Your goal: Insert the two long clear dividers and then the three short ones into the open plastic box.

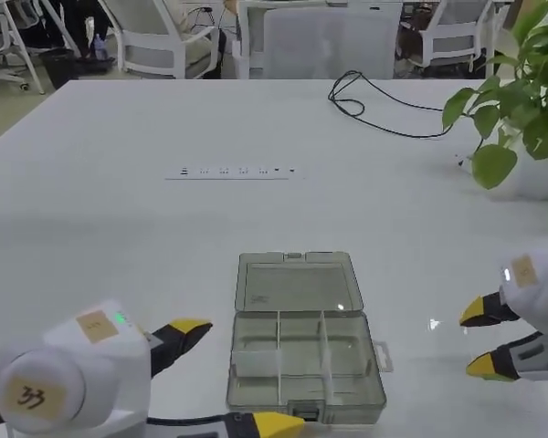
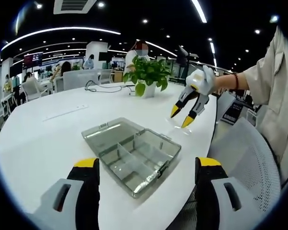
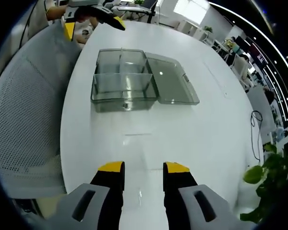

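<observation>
The desk [image 1: 119, 128] is plain glossy white. On it the plastic box [image 1: 256, 391] is smoky grey and see-through, and its dividers [image 1: 279, 342] are a paler, frosted clear. The left gripper [image 1: 239, 375] has a white body, black fingers [image 1: 169, 339] with yellow tips, a tan sticker [image 1: 27, 397] marked 33 in dark ink, and a small green light [image 1: 121, 318]. The right gripper [image 1: 475, 341] has the same white, black and yellow. The potted plant [image 1: 511, 109] is bright green and the cable [image 1: 384, 100] is black.
</observation>
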The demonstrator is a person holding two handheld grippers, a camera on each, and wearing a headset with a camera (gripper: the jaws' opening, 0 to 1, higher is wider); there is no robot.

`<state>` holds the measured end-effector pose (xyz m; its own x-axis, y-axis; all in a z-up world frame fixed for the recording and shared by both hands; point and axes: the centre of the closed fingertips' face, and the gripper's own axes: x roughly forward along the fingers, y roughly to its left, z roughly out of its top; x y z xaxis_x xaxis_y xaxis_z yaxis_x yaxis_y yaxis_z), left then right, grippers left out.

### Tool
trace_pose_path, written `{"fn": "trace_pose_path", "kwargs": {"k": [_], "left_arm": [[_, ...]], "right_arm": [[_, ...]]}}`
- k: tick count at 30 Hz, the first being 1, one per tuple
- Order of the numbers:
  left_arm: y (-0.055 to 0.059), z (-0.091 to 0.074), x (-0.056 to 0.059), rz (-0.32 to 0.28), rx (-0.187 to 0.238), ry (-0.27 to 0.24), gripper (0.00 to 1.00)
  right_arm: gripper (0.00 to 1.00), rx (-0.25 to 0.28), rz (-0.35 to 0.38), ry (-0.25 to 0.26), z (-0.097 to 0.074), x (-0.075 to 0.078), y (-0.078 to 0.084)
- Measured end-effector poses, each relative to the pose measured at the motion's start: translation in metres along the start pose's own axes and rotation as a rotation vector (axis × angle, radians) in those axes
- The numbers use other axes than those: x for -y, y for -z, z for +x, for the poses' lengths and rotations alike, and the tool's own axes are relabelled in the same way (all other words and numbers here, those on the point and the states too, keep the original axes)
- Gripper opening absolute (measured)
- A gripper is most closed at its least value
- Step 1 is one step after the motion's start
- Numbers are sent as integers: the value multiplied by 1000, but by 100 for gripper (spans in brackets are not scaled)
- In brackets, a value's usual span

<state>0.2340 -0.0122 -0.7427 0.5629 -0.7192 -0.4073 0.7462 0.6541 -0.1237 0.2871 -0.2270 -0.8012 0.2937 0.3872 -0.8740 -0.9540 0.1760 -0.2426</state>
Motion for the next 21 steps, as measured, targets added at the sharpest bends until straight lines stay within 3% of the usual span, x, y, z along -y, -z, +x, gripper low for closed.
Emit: {"fn": "trace_pose_path", "kwargs": {"k": [9, 21], "left_arm": [[-4, -2, -8, -41, 29, -43, 68], [-10, -1, -6, -142, 89, -33, 54]], "right_arm": [[32, 89, -37, 57, -9, 3, -41], [32, 192, -85, 70, -10, -9, -90]]}}
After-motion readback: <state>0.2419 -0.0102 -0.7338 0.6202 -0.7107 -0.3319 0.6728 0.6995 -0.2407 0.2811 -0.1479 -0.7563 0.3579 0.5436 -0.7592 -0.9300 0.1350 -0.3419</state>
